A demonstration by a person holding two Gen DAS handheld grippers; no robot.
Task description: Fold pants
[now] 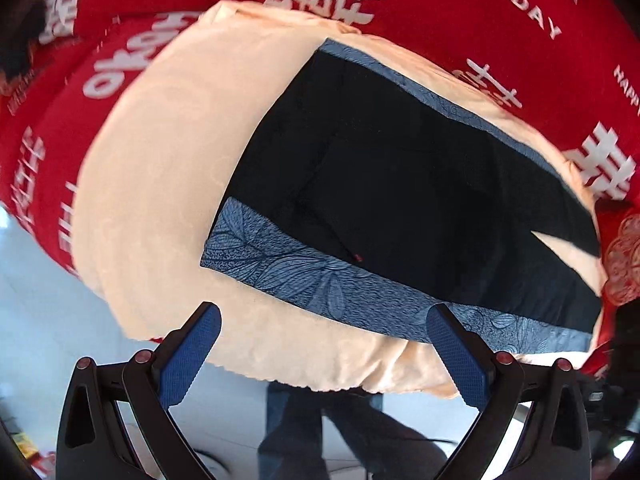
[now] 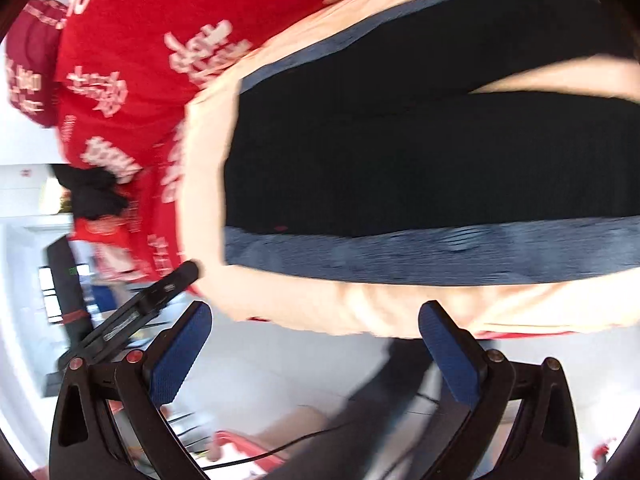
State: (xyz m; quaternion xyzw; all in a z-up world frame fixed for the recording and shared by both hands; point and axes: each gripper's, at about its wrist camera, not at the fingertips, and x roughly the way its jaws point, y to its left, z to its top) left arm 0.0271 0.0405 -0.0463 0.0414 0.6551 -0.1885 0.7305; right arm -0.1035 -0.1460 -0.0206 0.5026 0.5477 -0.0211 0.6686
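Your left tool [image 1: 324, 316] is spread wide with nothing between its blue pads [image 1: 188, 356]; both fingers hang off the near edge of the bed, over pale floor [image 1: 36, 312]. Just ahead of the tips lies a peach blanket [image 1: 168, 168], its rough edge running between the two fingers. Beyond that edge, on the blanket, are the pants [image 1: 400, 184]: black, laid flat, with a blue leaf-patterned band along the side nearest the tool and another along the far side. Their legs run off to the tool's right, where a narrow split shows peach between them. Under and around the blanket is a red cover [image 1: 440, 20] printed with white characters and the words "BIGDAY". Below the tool, past the bed edge, you can see a person's legs [image 1: 296, 432] in dark trousers standing on the floor.

Your right tool [image 2: 316, 312] is likewise wide open and empty, its pads [image 2: 180, 352] short of the blanket [image 2: 360, 304] edge. This view is blurred. The pants [image 2: 420, 168] fill the space ahead and to the tool's right, blue band nearest. The red cover [image 2: 132, 60] spreads ahead and left. Just left of the left finger a dark flat device [image 2: 160, 292] juts out at an angle; what it is cannot be told. Further left the room shows white walls.
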